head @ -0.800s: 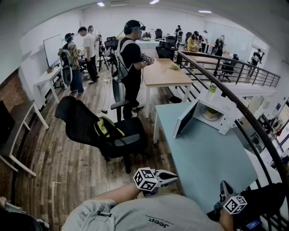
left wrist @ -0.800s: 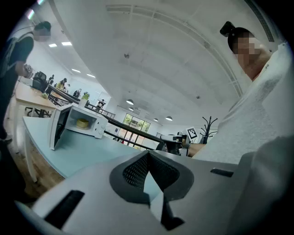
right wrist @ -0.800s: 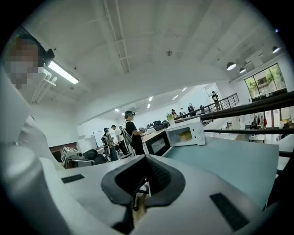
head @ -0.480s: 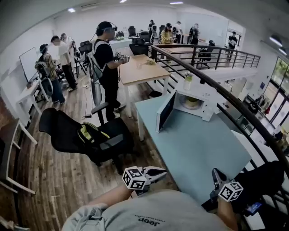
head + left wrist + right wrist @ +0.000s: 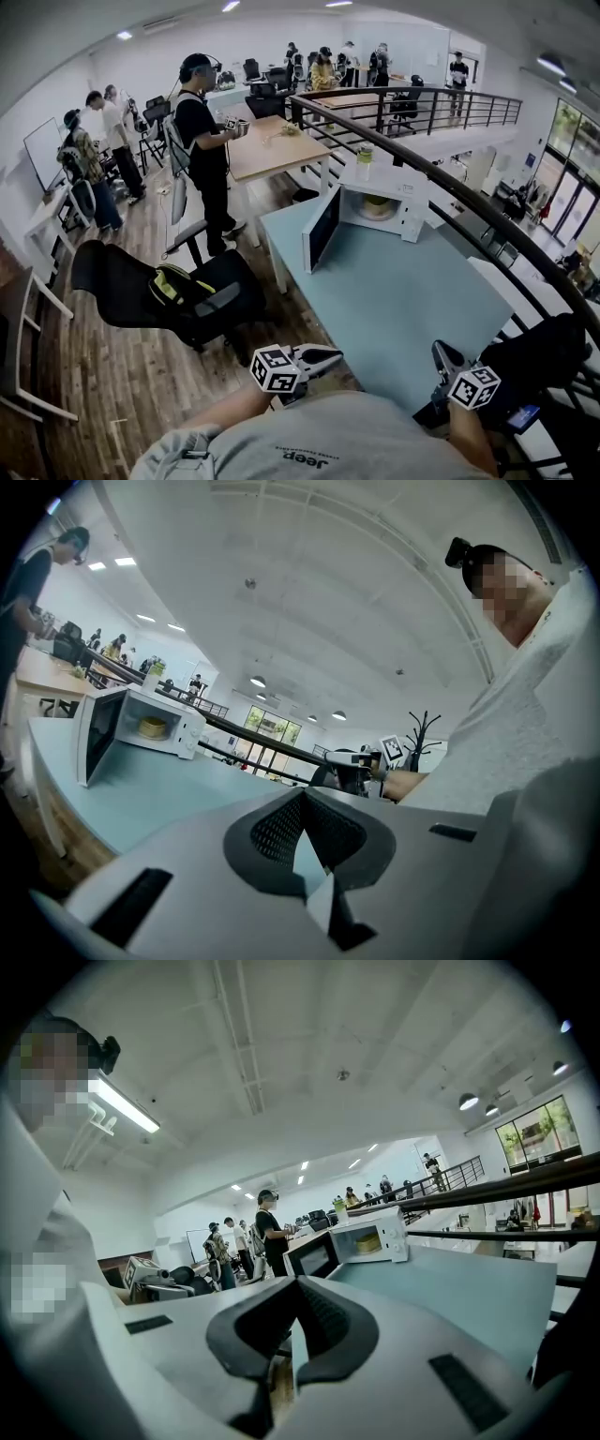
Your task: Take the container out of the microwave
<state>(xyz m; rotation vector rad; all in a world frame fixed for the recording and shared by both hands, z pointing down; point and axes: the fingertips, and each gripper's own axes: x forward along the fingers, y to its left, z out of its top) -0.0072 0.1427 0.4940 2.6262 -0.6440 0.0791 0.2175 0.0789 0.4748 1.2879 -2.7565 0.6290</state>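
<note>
- Container (image 5: pixel 377 208), a pale yellow round tub, sits on the floor of the microwave (image 5: pixel 411 199), in plain sight through the open front.
- That white microwave stands at the far end of the light blue surface (image 5: pixel 412 300), with its door (image 5: pixel 321 229) swung wide out to the left.
- Up on the microwave's roof, a greenish bottle (image 5: pixel 364 163) stands upright.
- Just behind it all runs a black railing (image 5: pixel 469 199), curving along the surface's far side.
- Down at the near edge, the left claw (image 5: pixel 336 356) hangs low, jaws pressed together with nothing between them, well apart from the microwave.
- Over by the near right corner, the right claw (image 5: pixel 441 354) shows the same: jaws pressed together, nothing pinched, and it is just as far from the container.
- Off to the left of the surface, a black office chair (image 5: pixel 141 295) stands on the wooden floor with a yellow-green bag (image 5: pixel 173 284) on its seat.
- Beyond that, a person in black (image 5: pixel 202 141) stands at a wooden table (image 5: pixel 267 148).
</note>
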